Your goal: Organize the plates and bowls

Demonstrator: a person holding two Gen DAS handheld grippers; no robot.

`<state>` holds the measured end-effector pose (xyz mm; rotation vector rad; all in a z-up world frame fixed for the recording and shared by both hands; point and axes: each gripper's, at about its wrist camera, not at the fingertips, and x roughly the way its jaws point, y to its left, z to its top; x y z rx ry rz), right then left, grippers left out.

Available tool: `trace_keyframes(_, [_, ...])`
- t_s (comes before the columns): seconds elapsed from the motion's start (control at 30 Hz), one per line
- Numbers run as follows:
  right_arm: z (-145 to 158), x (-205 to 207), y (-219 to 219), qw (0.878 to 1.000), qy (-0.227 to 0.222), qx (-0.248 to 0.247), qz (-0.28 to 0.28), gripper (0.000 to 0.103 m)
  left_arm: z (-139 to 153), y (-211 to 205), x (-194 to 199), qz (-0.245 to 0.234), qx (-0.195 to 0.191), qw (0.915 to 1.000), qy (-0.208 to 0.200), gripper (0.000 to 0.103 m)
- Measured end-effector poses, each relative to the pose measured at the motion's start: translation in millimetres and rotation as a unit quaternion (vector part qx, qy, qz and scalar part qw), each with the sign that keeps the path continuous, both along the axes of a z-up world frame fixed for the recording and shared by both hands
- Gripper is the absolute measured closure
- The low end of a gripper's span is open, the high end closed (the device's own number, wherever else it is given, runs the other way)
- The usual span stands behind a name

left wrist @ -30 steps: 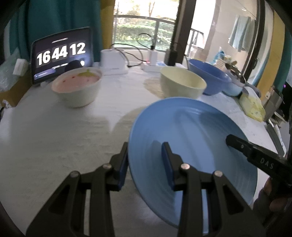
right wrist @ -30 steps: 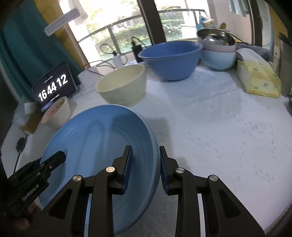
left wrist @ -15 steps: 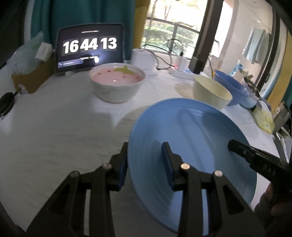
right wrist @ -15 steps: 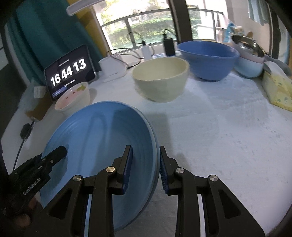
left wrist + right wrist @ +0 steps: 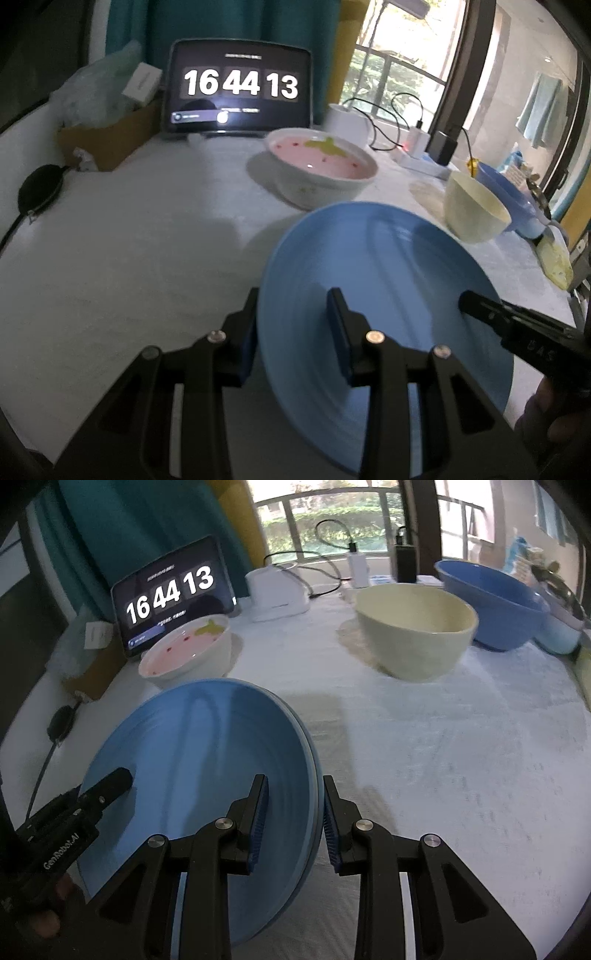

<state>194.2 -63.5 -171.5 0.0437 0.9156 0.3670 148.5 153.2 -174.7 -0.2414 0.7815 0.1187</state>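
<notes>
A large blue plate (image 5: pixel 388 288) hangs tilted above the white table, held from both sides. My left gripper (image 5: pixel 293 325) is shut on its left rim, one pad under the rim and one on the inner face. On the opposite rim my right gripper (image 5: pixel 293 808) is shut on the same blue plate (image 5: pixel 192 753). Each view shows the other gripper's finger on the far rim. Beyond the plate stand a white bowl with a pink inside (image 5: pixel 321 166), a cream bowl (image 5: pixel 417 631) and a big blue bowl (image 5: pixel 491 602).
A tablet showing a clock (image 5: pixel 240 88) leans at the back, with a cardboard box (image 5: pixel 107 136) to its left. A white charger box (image 5: pixel 277 594) and cables lie by the window. A black round item on a cord (image 5: pixel 38 188) lies at the left edge.
Both grippers have carried the blue plate leftwards across the table, still gripping it. The pink-lined bowl and the tablet are nearer now; the cream and blue bowls have slid off to the right.
</notes>
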Motion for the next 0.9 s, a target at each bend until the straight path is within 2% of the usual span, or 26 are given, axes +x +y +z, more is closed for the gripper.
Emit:
trace_keyframes(0.2, [-3.5, 5.0, 11.7, 1.0, 0.005, 0.002, 0.006, 0.073, 2.9, 4.8, -1.1, 0.001, 0.014, 0.9999, -0.002, 0.067])
trace_keyframes(0.33, [-8.3, 8.6, 9.9, 1.0, 0.016, 0.007, 0.003, 0.073, -2.4, 1.9, 2.5, 0.0, 0.024, 0.9996, 0.011, 0.067])
trace_keyframes(0.47, [-12.0, 11.5, 6.7, 1.0, 0.026, 0.017, 0.006, 0.073, -4.0, -3.1, 4.1, 0.006, 0.038, 0.9992, 0.008, 0.066])
trace_keyframes(0.63, [-11.7, 11.6, 5.4, 0.999, 0.023, 0.02, 0.029, 0.071, -2.7, -4.1, 7.1, 0.006, 0.051, 0.9986, 0.015, 0.064])
trace_keyframes(0.8, [-10.5, 10.4, -5.2, 0.999, 0.029, 0.023, 0.036, 0.07, 3.6, -2.7, 2.9, 0.032, 0.058, 0.9976, 0.02, 0.063])
trace_keyframes(0.9, [-6.8, 8.7, -18.0, 0.999, 0.022, 0.026, 0.03, 0.068, 13.3, -4.7, -5.4, 0.05, 0.071, 0.9962, 0.004, 0.059])
